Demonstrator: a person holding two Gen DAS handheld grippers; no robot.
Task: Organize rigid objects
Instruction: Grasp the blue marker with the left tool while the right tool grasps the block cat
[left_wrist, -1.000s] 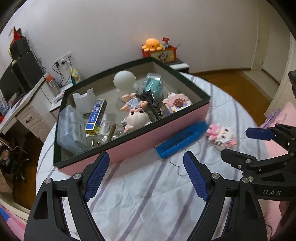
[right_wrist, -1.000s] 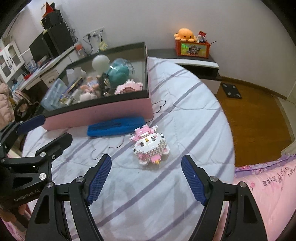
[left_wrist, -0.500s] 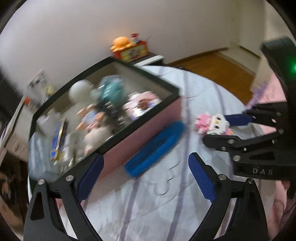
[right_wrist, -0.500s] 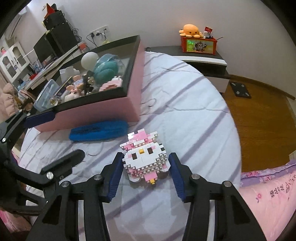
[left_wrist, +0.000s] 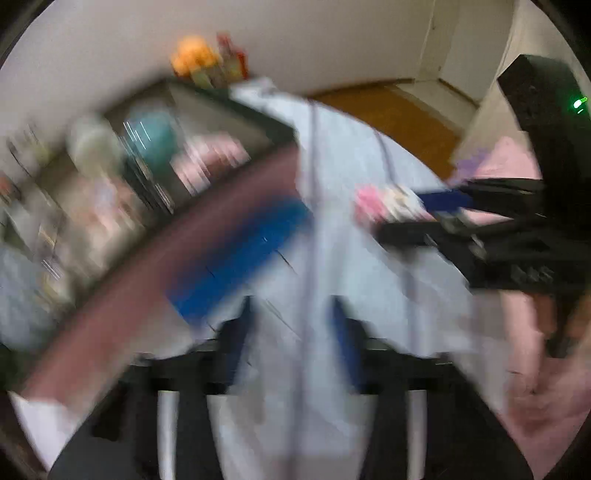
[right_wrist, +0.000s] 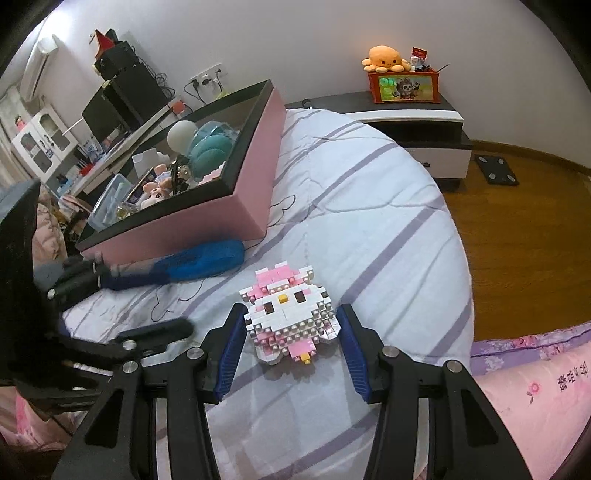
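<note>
Brick-built pink-and-white cat figure (right_wrist: 290, 321), knobbly with studs, lies on the striped quilted bed (right_wrist: 369, 206) near its front edge, bracketed by the right hand-held gripper (right_wrist: 291, 350), whose ribbed blue pads sit at its flanks; contact is unclear. Behind it lies a blue oblong case (right_wrist: 207, 258) against the pink, black-rimmed box (right_wrist: 255, 173). Left hand-held gripper (left_wrist: 291, 347), blurred, is spread over bare quilt.

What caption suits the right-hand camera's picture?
Right gripper closes around a pink-and-white brick kitten on the striped bed.
</note>
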